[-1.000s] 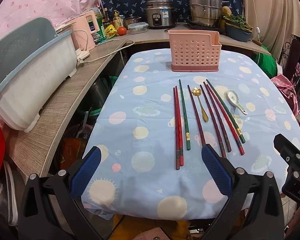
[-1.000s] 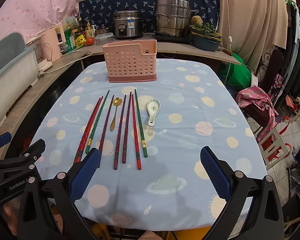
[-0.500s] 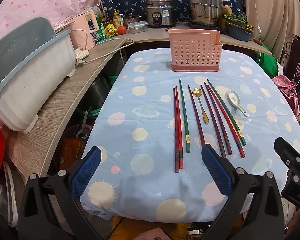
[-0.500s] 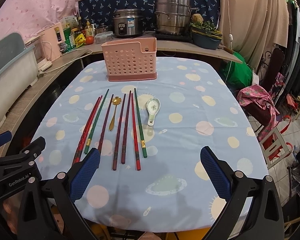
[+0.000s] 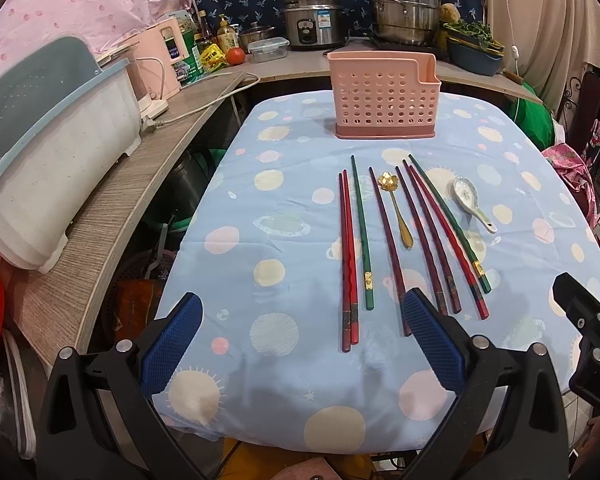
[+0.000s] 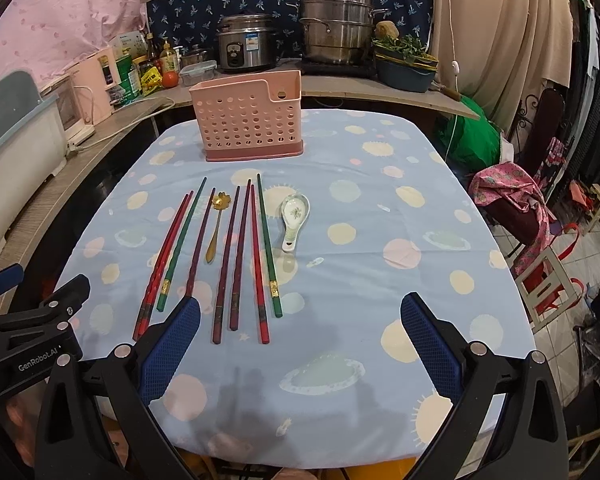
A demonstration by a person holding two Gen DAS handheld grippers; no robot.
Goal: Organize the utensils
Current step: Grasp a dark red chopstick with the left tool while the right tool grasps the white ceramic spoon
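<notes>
Only right wrist view shows holder's (image 6: pixel 248 120) inner divider.

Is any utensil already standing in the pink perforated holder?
No, the right wrist view shows nothing rising above the pink holder, while the chopsticks, gold spoon and ceramic spoon lie on the tablecloth.
</notes>
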